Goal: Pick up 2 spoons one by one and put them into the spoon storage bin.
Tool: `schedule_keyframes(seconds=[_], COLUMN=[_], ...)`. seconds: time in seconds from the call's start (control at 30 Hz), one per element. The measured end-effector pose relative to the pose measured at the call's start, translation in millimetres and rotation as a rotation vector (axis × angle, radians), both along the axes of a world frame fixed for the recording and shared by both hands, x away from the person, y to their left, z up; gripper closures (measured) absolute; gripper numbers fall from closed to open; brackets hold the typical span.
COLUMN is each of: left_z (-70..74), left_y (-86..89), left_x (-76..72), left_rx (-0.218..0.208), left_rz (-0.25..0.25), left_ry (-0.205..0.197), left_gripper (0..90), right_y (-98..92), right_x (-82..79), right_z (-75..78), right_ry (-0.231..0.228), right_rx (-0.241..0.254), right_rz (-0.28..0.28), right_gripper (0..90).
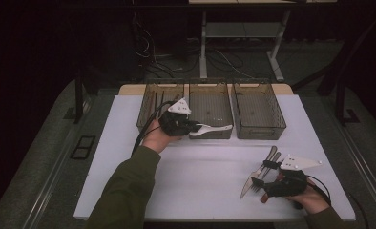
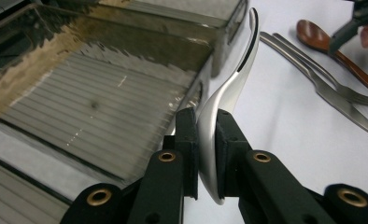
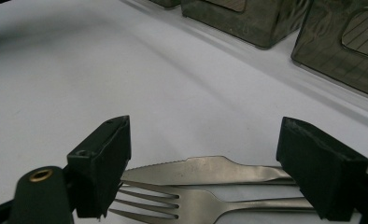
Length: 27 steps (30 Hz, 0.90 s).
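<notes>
My left gripper (image 1: 198,127) (image 2: 208,135) is shut on a silver spoon (image 1: 215,128) (image 2: 229,88), which it holds in the air at the front edge of the middle bin (image 1: 210,81) (image 2: 102,107). The spoon's free end points away from the jaws. Near the table's front right, my right gripper (image 1: 264,174) (image 3: 205,154) stands open and low over a knife (image 1: 247,187) (image 3: 205,169) and a fork (image 1: 271,155) (image 3: 182,203). Both lie on the white table between its fingers, untouched by the pads.
Three smoky clear bins stand in a row at the back: the left bin (image 1: 148,102) with dark sticks in it, the middle one, and the right bin (image 1: 281,121). A brown wooden spoon (image 2: 315,35) lies by the right hand. The white tabletop (image 1: 200,167) ends near the front.
</notes>
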<state>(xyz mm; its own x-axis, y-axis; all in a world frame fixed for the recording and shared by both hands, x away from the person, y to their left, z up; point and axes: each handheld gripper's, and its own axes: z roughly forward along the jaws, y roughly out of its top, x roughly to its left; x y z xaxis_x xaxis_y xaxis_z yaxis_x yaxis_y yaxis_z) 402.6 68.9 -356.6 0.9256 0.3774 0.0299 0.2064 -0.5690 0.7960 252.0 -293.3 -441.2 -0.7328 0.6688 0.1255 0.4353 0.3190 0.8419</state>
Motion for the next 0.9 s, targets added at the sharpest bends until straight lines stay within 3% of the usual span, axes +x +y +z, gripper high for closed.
schedule_keyframes(seconds=[0.43, 0.47, 0.73, 0.8, 0.9], left_z=[6.6, 6.6, -7.3, -10.6, -13.8], left_y=[-15.3, -15.1, -19.4, -20.0, -21.4], left_x=[36.8, 39.5, 50.2, 51.9, 52.5], left_rx=[0.048, 0.067, 0.083, 0.109, 0.116], left_rz=[0.034, 0.031, 0.065, 0.063, 0.065], left_ry=[-0.029, -0.031, 0.004, 0.010, 0.020], left_gripper=[80.9, 80.9, 80.9, 80.9, 80.8], right_y=[-0.2, -0.3, -0.2, -0.3, -0.3], right_x=[0.0, 0.0, -0.5, -0.4, -0.4], right_z=[0.1, 0.1, 0.3, 0.3, 0.2], right_ry=[-0.002, -0.002, 0.002, 0.001, 0.001], right_rx=[0.003, 0.003, 0.004, 0.002, 0.003], right_rz=[0.002, 0.001, 0.001, 0.001, 0.001], right_gripper=[17.6, 17.6, 17.6, 17.6, 17.6])
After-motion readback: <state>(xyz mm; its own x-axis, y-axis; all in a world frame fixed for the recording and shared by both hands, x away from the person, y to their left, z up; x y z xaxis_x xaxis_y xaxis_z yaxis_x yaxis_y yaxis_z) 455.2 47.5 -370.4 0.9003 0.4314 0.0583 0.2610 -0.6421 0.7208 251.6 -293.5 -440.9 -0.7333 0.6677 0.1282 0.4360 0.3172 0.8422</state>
